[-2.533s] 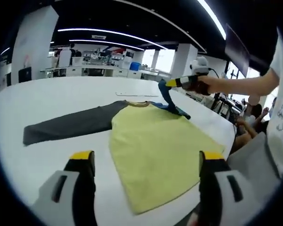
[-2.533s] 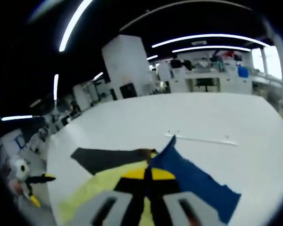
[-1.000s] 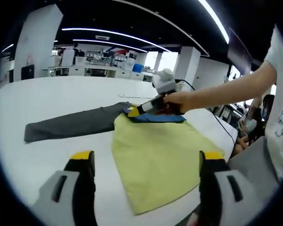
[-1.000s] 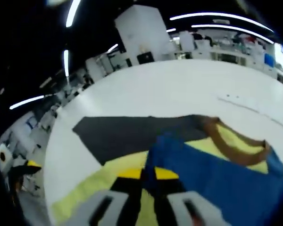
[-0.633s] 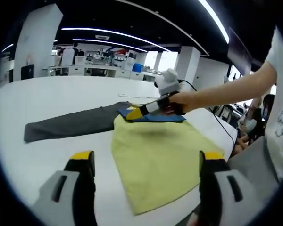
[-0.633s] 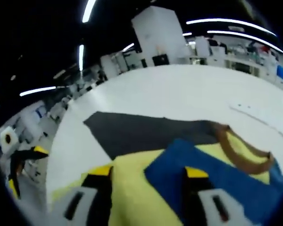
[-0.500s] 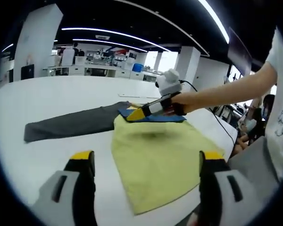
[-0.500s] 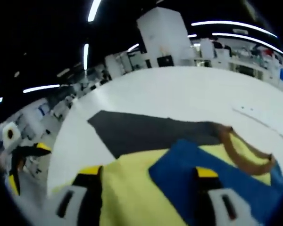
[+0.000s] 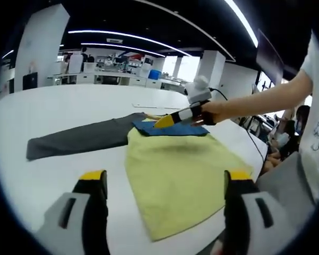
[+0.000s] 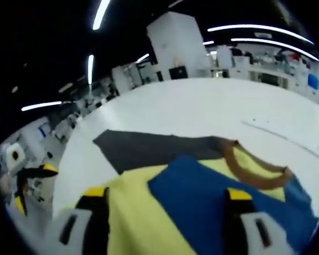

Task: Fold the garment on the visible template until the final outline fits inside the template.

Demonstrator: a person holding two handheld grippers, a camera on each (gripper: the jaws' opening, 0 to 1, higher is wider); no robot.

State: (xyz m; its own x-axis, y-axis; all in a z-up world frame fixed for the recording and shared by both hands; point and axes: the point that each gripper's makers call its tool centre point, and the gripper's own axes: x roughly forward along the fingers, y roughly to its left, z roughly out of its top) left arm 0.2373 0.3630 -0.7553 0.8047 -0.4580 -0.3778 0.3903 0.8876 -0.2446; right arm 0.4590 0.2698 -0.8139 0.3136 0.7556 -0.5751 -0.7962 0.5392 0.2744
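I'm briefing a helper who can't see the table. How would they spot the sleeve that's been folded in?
On the white table lies a yellow shirt. Across its chest, just below the brown collar, lies the blue sleeve. The other sleeve, dark grey, stretches flat out onto the table.

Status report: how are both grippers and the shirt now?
Both grippers open, right gripper above blue sleeve. Shirt flat, blue sleeve folded in, grey sleeve out. Nothing blocking.

Garment soft matt cloth; table smooth white, faint sheen
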